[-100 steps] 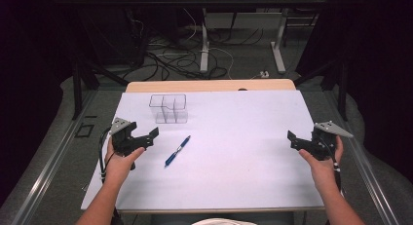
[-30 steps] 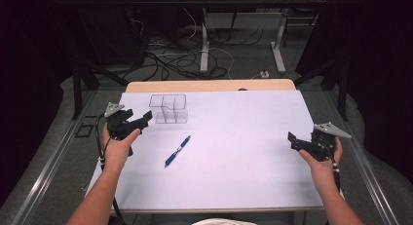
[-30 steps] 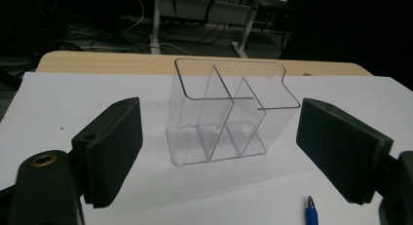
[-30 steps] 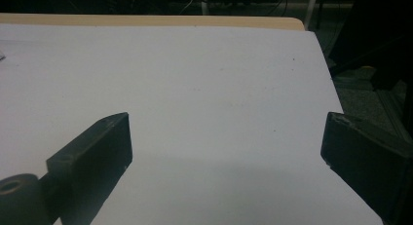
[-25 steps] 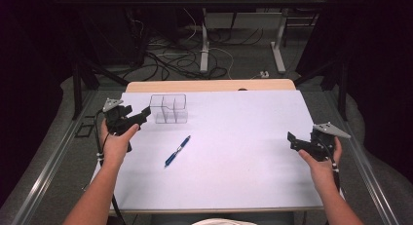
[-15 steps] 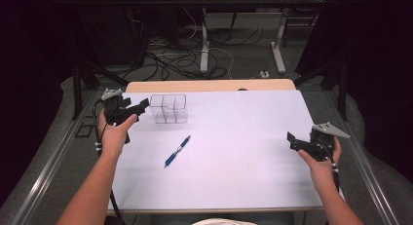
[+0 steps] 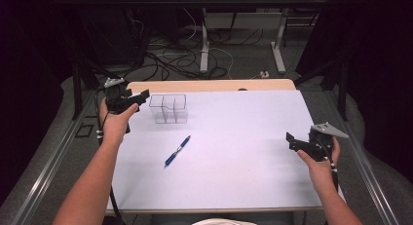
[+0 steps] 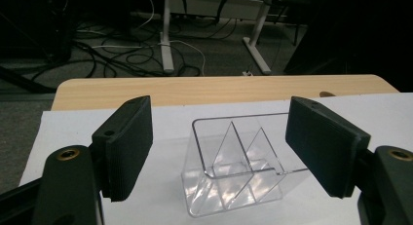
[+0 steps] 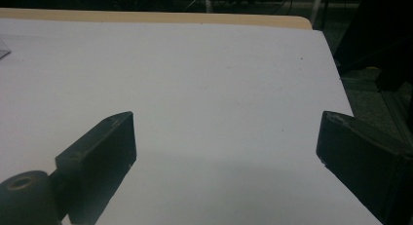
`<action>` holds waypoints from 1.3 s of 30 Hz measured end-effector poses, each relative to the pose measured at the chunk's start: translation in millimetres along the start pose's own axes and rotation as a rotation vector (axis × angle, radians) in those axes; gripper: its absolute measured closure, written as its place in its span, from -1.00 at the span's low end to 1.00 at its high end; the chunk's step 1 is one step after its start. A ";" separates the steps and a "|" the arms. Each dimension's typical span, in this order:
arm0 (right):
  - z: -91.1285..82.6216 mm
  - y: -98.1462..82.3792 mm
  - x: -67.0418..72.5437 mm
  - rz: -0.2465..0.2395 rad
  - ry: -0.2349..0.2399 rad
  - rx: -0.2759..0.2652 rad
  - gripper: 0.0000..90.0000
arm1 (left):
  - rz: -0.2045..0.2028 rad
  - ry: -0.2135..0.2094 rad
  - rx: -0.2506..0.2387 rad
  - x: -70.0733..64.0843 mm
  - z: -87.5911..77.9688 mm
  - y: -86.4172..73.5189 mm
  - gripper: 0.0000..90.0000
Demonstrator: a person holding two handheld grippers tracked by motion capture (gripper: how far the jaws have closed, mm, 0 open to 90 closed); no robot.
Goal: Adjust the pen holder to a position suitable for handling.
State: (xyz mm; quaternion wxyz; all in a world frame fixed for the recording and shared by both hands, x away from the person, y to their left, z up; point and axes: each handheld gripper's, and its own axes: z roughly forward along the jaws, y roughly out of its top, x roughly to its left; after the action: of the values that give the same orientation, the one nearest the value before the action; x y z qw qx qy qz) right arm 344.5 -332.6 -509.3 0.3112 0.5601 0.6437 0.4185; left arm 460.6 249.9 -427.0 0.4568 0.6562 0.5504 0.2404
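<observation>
Claws both gape empty: left claw (image 7: 141, 96), closing slightly, faces clear organizer (image 7: 169, 108); right claw (image 7: 290, 141) hovers over table (image 7: 243, 137).

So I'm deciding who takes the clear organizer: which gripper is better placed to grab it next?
Left. The left gripper is right beside the clear organizer, jaws open and lined up on it, closing a little. The right gripper hangs open across the table.

Clear, colourless divided container (image 7: 168, 108) on a plain white table cover (image 7: 234, 152), blue pen (image 7: 177, 151) with a dark tip, pale wood table edge (image 7: 209, 85), black left gripper (image 7: 139, 99), black right gripper (image 7: 291, 141) with a grey top plate, grey floor, black cables.
</observation>
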 end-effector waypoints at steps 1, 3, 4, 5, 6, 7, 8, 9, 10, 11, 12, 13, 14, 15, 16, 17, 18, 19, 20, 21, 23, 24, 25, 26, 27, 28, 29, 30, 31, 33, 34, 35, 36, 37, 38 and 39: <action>-0.7 0.1 -0.3 -0.009 -0.001 0.013 -0.84 | -0.001 0.000 0.007 0.1 1.3 1.6 -0.41; -0.1 0.1 1.7 0.006 -0.005 0.015 -0.84 | -0.006 0.008 0.019 -0.1 4.9 4.2 -0.37; -0.1 0.1 1.7 0.006 -0.005 0.015 -0.84 | -0.008 0.008 0.025 0.0 6.7 5.2 -0.37; 0.6 -0.2 2.2 0.008 -0.006 0.007 -0.84 | -0.008 0.009 0.027 -0.3 9.2 5.8 -0.34; 0.5 -0.1 2.1 0.005 0.003 0.014 -0.84 | -0.006 0.010 0.034 -0.6 11.3 6.6 -0.30; 0.7 -0.1 2.2 0.006 0.002 0.015 -0.84 | -0.004 0.013 0.040 -0.9 13.7 7.3 -0.27; 0.8 -0.2 2.1 0.004 0.005 0.014 -0.84 | -0.003 0.016 0.050 -1.2 15.8 8.0 -0.25; 1.0 -0.2 2.0 0.004 0.004 0.015 -0.84 | -0.003 0.019 0.048 -1.9 18.4 8.0 -0.22; 1.1 -0.3 2.0 0.005 0.004 0.016 -0.84 | -0.001 0.018 0.056 -2.2 20.4 8.2 -0.19; 1.2 -0.3 1.9 0.006 0.004 0.016 -0.84 | -0.001 0.016 0.061 -2.6 22.9 7.9 -0.16; 1.2 -0.3 1.9 0.006 0.004 0.016 -0.84 | -0.002 0.016 0.071 -2.8 25.2 7.5 -0.16; 1.9 -0.7 2.0 0.008 0.008 0.010 -0.84 | -0.001 0.018 0.078 -2.9 28.0 6.9 -0.11; 2.0 -0.7 1.8 0.004 0.006 0.009 -0.83 | -0.002 0.021 0.086 -2.9 30.7 6.1 -0.07; 1.5 -0.6 2.2 0.007 0.005 0.018 -0.83 | -0.001 0.023 0.096 -2.7 33.1 5.4 -0.05; 1.5 -0.6 2.2 0.007 0.005 0.018 -0.83 | 0.001 0.027 0.105 -2.3 35.6 4.5 -0.05; 1.5 -0.4 1.6 -0.005 0.006 0.021 -0.83 | -0.007 0.028 0.108 -2.6 38.4 3.5 0.01; 3.1 -0.7 1.8 -0.004 0.010 0.009 -0.83 | -0.009 0.032 0.114 -2.5 40.7 2.7 0.03; 3.1 -0.8 2.3 0.000 0.009 0.011 -0.83 | -0.008 0.035 0.132 -2.3 42.1 2.5 0.05; 3.1 -0.8 2.3 0.000 0.009 0.011 -0.83 | -0.011 0.037 0.131 -2.3 44.2 1.5 0.05; 1.4 -0.2 1.6 -0.009 0.002 0.033 -0.83 | -0.010 0.040 0.141 -2.0 45.4 1.3 0.12; 3.9 -1.0 1.5 -0.005 0.013 0.011 -0.83 | -0.025 0.040 0.145 -1.8 48.5 0.3 0.18; 4.0 -1.1 1.5 -0.004 0.013 0.011 -0.83 | -0.032 0.034 0.153 -1.3 49.6 0.2 0.20; 3.8 -1.3 1.9 0.002 0.011 0.013 -0.83 | -0.037 0.036 0.151 -1.3 51.0 -0.3 0.23; 3.8 -1.3 1.9 0.002 0.011 0.013 -0.83 | -0.043 0.032 0.156 -1.2 52.0 -0.4 0.23; 4.1 -1.2 1.6 -0.005 0.015 0.011 -0.83 | -0.040 0.036 0.158 -0.8 53.1 -0.8 0.28; 4.1 -1.2 1.6 -0.005 0.015 0.011 -0.83 | -0.042 0.038 0.167 -0.6 53.7 -1.0 0.28; 4.0 -1.1 1.6 -0.006 0.015 0.011 -0.83 | -0.048 0.042 0.169 -0.6 54.9 -1.6 0.34; 4.1 -1.0 1.5 -0.006 0.015 0.011 -0.83 | -0.054 0.041 0.167 -0.6 55.9 -2.2 0.37; 4.1 -1.0 1.5 -0.006 0.015 0.011 -0.83 | -0.059 0.041 0.177 -0.5 56.3 -2.3 0.37; 4.2 -1.1 1.2 -0.006 0.016 0.012 -0.83 | -0.065 0.037 0.185 0.3 58.0 -3.1 0.46; 4.2 -1.1 1.1 -0.006 0.016 0.012 -0.83 | -0.067 0.038 0.191 0.7 58.7 -3.5 0.48; 4.1 -1.1 1.1 -0.007 0.016 0.011 -0.83 | -0.070 0.046 0.193 0.6 59.5 -4.0 0.51; 4.1 -1.1 1.1 -0.007 0.016 0.011 -0.83 | -0.063 0.050 0.205 1.5 59.8 -4.0 0.51; 4.1 -1.0 1.1 -0.007 0.016 0.011 -0.82 | -0.071 0.053 0.207 1.7 60.8 -4.7 0.52; 4.1 -1.0 1.0 -0.007 0.017 0.011 -0.82 | -0.077 0.054 0.218 2.2 61.3 -5.1 0.54; 4.2 -1.0 1.0 -0.008 0.017 0.011 -0.82 | -0.078 0.058 0.224 2.6 61.9 -5.7 0.58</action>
State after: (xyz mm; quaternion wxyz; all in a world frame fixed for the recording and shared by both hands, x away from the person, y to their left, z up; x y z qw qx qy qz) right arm 347.5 -330.9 -512.0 0.3043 0.5557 0.6508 0.4184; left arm 509.1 231.5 -461.4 0.3735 0.6742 0.6118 0.1781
